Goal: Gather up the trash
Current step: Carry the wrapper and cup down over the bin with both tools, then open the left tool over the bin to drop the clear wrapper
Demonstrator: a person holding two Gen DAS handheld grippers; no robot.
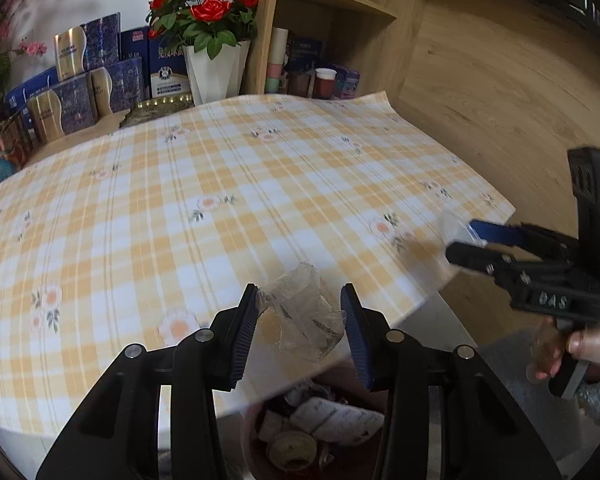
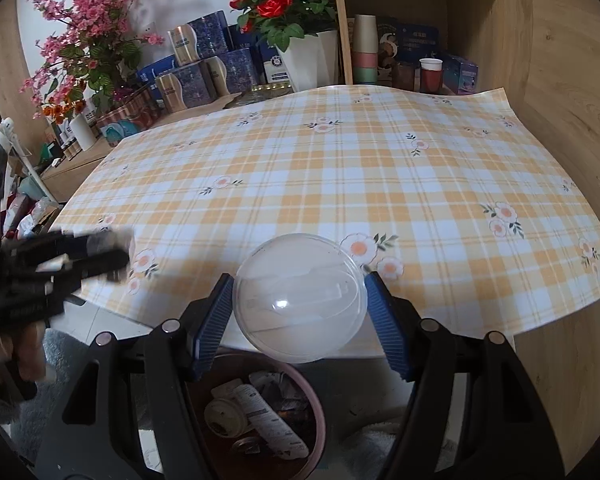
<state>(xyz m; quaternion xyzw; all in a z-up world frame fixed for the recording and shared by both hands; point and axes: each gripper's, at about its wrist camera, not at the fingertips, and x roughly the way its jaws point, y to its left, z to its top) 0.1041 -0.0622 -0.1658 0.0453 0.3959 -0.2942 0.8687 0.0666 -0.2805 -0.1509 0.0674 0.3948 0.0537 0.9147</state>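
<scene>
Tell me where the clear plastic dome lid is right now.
In the right wrist view the clear dome lid sits low and central, clamped between the right gripper's blue fingers, at the table's near edge above the trash bin.

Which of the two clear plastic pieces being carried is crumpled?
The one in the left gripper: a crushed clear plastic cup, creased and flattened. The right gripper holds a smooth, round clear dome lid.
</scene>
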